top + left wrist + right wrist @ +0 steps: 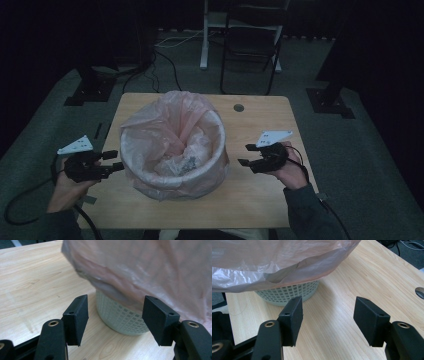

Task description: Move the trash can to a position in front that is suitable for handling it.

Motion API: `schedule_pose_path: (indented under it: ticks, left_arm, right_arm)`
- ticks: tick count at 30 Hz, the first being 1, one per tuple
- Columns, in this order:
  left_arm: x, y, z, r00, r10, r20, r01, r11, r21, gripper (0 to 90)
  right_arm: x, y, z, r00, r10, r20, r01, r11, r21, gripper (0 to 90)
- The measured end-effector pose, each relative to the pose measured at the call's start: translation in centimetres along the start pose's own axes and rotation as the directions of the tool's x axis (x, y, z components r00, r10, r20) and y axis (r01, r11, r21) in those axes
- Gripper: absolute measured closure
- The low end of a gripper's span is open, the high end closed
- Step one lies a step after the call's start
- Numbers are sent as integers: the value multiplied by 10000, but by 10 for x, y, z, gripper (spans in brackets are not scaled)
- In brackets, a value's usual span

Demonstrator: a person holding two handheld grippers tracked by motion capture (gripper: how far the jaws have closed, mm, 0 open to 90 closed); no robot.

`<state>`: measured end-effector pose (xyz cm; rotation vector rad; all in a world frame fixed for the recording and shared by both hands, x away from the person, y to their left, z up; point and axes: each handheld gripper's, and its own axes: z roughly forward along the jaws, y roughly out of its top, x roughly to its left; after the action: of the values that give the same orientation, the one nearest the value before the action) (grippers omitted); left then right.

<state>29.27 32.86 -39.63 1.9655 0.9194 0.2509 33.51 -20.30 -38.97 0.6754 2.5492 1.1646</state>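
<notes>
1. On either side of the basket, the two tongs face inward: the left gripper [114, 160] is at the table's left edge, the right gripper [245, 155] over the right part of the tabletop.
2. Both stand wide with nothing between the jaws. The left gripper view shows its pads apart, framing the basket's foot; the right gripper view shows its pads apart over bare wood.
3. Each is just beside the basket, not touching it.
4. The waste basket [172, 145] stands upright at the middle of the table [260, 200], its long axis vertical and its mouth pointing up. Its pale lattice wall [120, 317] shows below the liner.
5. A pink plastic bag [170, 117] lines it, folded over the rim and hanging down the outside; its far side bunches up above the rim. Crumpled scraps [185, 164] lie inside.
6. The hanging bag covers most of the wall in front of both grippers.
7. A round cable hole [238, 107] sits at the table's far right. Beyond the table, a dark chair [252, 42] and cables [150, 65] are on the floor.
</notes>
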Motion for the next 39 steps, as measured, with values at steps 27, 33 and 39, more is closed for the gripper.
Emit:
schedule_pose_path:
  ticks: [27, 33, 39]
  left_arm:
    - [-22, 38, 59, 9958, 898, 152, -901, 9957, 220, 397]
    - [-26, 57, 90, 9926, 1089, 539, -1100, 9938, 177, 401]
    - [-42, 68, 109, 9819, 1576, 1054, -1610, 9866, 247, 402]
  right_arm:
    - [-2, 1, -8, 9997, 195, 134, -192, 9995, -260, 395]
    - [-14, -4, -22, 9979, 507, 413, -484, 9973, -548, 395]
    - [-18, -7, -27, 9961, 706, 523, -675, 9960, -585, 395]
